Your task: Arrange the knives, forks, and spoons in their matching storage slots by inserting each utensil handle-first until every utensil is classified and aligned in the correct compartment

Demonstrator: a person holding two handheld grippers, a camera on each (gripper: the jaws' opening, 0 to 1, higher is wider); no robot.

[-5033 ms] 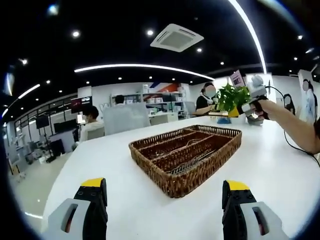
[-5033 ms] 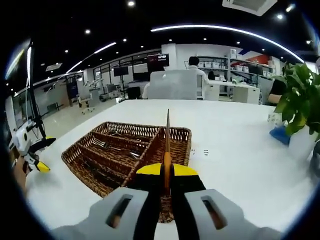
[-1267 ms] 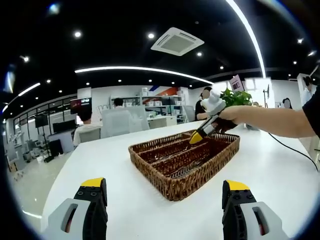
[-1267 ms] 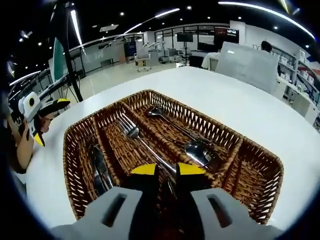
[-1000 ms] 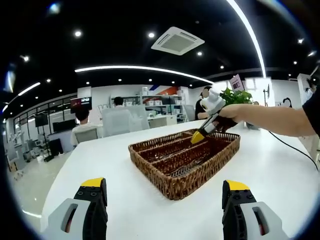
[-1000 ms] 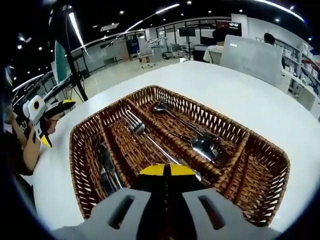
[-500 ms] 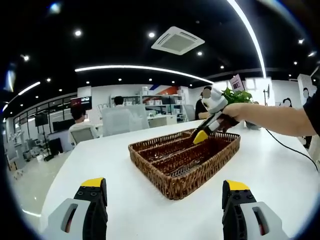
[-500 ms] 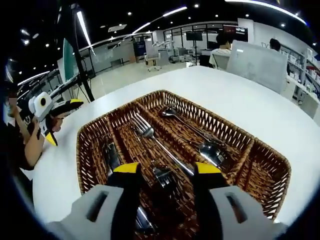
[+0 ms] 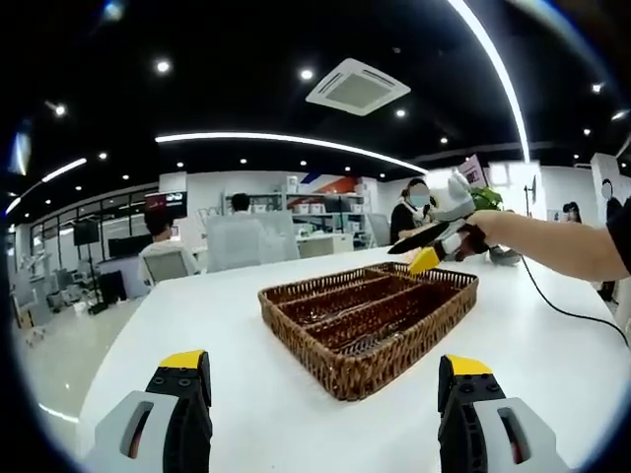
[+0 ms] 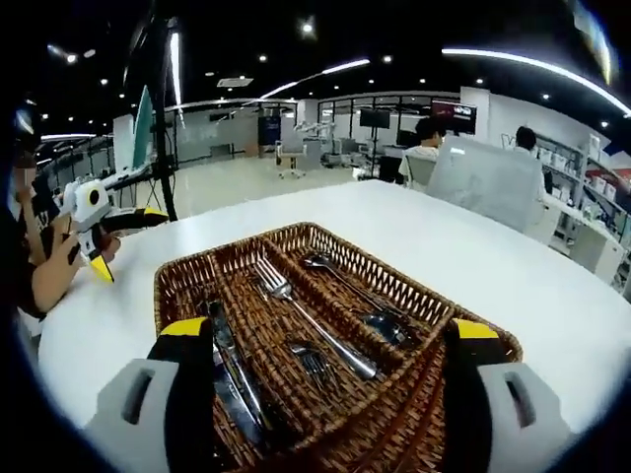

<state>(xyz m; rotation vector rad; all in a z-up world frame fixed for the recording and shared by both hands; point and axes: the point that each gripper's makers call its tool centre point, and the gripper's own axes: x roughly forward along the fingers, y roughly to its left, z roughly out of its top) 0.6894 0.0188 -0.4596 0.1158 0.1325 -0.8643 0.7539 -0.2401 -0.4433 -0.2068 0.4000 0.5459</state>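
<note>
A brown wicker basket (image 9: 347, 357) with three long compartments sits on the white table (image 9: 217, 325). In the right gripper view, knives (image 10: 229, 357) lie in the left slot of the basket (image 10: 296, 230), forks (image 10: 308, 322) in the middle slot, and spoons (image 10: 367, 313) in the right slot. My right gripper (image 10: 328, 327) hovers open just over the basket's near end, holding nothing. It also shows as the other gripper (image 9: 430, 248) above the basket's far right corner, on a person's arm. My left gripper (image 9: 323, 363) stands open and empty short of the basket.
A potted green plant (image 9: 483, 197) stands at the table's far right behind the arm. A cable (image 9: 552, 296) trails across the table on the right. People sit at desks in the office beyond the table. The left gripper (image 10: 99, 232) sits at the table's left edge.
My right gripper, which was shut on a utensil over the basket, has opened, left a fork in the middle slot and lifted back. My left gripper has stayed put.
</note>
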